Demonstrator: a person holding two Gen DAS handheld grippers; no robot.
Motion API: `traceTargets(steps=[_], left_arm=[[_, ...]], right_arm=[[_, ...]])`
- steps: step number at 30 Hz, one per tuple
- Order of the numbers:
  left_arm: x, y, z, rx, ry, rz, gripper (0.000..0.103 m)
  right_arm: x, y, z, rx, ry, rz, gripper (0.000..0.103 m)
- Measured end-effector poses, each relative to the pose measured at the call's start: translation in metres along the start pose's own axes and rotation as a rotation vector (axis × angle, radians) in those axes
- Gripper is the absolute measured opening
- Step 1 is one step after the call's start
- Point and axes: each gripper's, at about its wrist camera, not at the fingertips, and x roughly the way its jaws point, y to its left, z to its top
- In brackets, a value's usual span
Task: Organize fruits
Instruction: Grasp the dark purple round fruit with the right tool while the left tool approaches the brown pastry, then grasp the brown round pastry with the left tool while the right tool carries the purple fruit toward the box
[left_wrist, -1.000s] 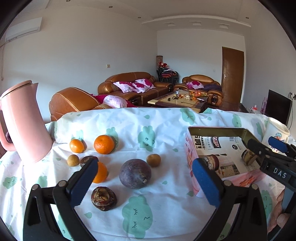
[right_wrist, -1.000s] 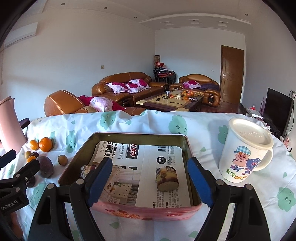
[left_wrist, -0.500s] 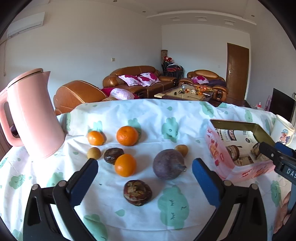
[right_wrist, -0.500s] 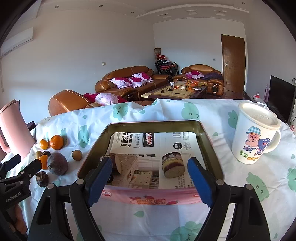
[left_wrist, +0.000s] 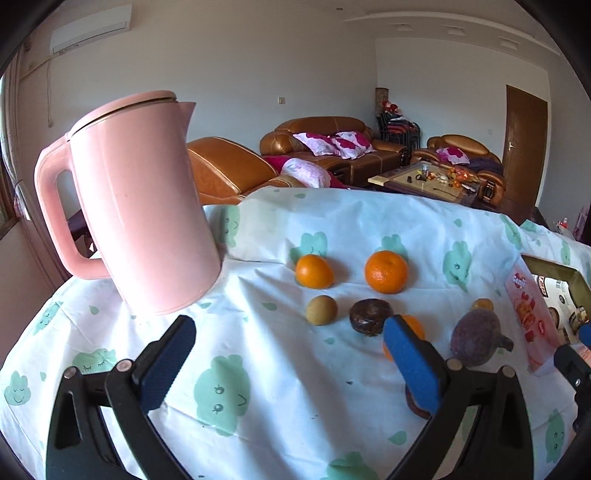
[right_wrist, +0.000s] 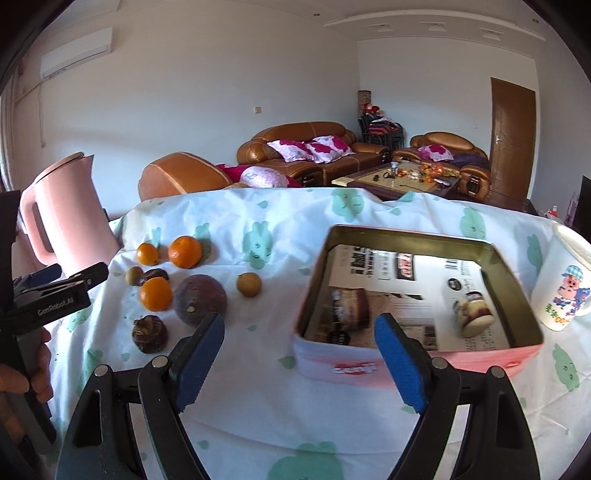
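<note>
On the tablecloth, fruit (right_wrist: 173, 284) lies loose left of the tin (right_wrist: 417, 365); both your left gripper (left_wrist: 288, 354) and right gripper (right_wrist: 299, 354) gape empty. Picking stage, likely: close on one fruit next

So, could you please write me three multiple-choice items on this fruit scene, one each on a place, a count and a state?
1. Where does the pink kettle stand relative to the fruit?
A. left of it
B. right of it
C. inside the tin

2. How many bright oranges lie on the tablecloth?
A. one
B. three
C. five

3. What is the state of the right tool?
A. shut on an orange
B. open and empty
C. shut on the mug

Key: 1 A, the kettle stands left of the oranges. 2 B, oranges show at and. 3 B, its blue pads stand wide apart over the pink tin.
</note>
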Motion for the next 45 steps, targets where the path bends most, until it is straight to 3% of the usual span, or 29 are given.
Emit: traceTargets(steps=[3, 9, 15, 17, 21, 24, 27, 29, 33, 39, 42, 45], left_arm=[[0.002, 0.005, 0.002, -0.006, 0.016, 0.009, 0.103], [0.007, 0.006, 0.002, 0.017, 0.056, 0.062, 0.103], [0.007, 0.017, 0.004, 0.0, 0.057, 0.102, 0.103], [0.007, 0.018, 0.005, -0.001, 0.058, 0.105, 0.103], [0.007, 0.017, 0.005, 0.007, 0.06, 0.093, 0.103], [0.005, 0.012, 0.005, 0.028, 0.052, 0.08, 0.103], [0.003, 0.008, 0.004, 0.041, 0.045, 0.054, 0.103], [0.001, 0.006, 0.004, 0.04, 0.04, 0.02, 0.103], [0.0, -0.003, 0.002, 0.042, 0.053, -0.105, 0.102], [-0.001, -0.036, -0.009, 0.077, 0.107, -0.305, 0.102], [0.001, -0.058, -0.014, 0.128, 0.129, -0.317, 0.098], [0.009, -0.076, -0.023, 0.211, 0.151, -0.256, 0.087]], right_arm=[[0.009, 0.027, 0.003, -0.047, 0.007, 0.047, 0.084], [0.038, 0.066, 0.018, -0.11, 0.036, 0.031, 0.084], [0.084, 0.083, 0.026, -0.1, 0.165, 0.025, 0.079], [0.095, 0.085, 0.026, -0.093, 0.212, 0.025, 0.072], [0.114, 0.08, 0.024, -0.061, 0.308, 0.038, 0.071], [0.109, 0.079, 0.023, -0.067, 0.292, 0.047, 0.054], [0.101, 0.08, 0.022, -0.066, 0.274, 0.079, 0.054], [0.087, 0.077, 0.024, -0.046, 0.209, 0.096, 0.054], [0.051, 0.064, 0.032, -0.002, 0.088, 0.084, 0.054], [0.003, 0.042, 0.028, -0.048, -0.05, -0.019, 0.054], [-0.007, 0.032, 0.022, -0.082, -0.065, -0.058, 0.054], [-0.01, 0.029, 0.02, -0.086, -0.064, -0.055, 0.054]])
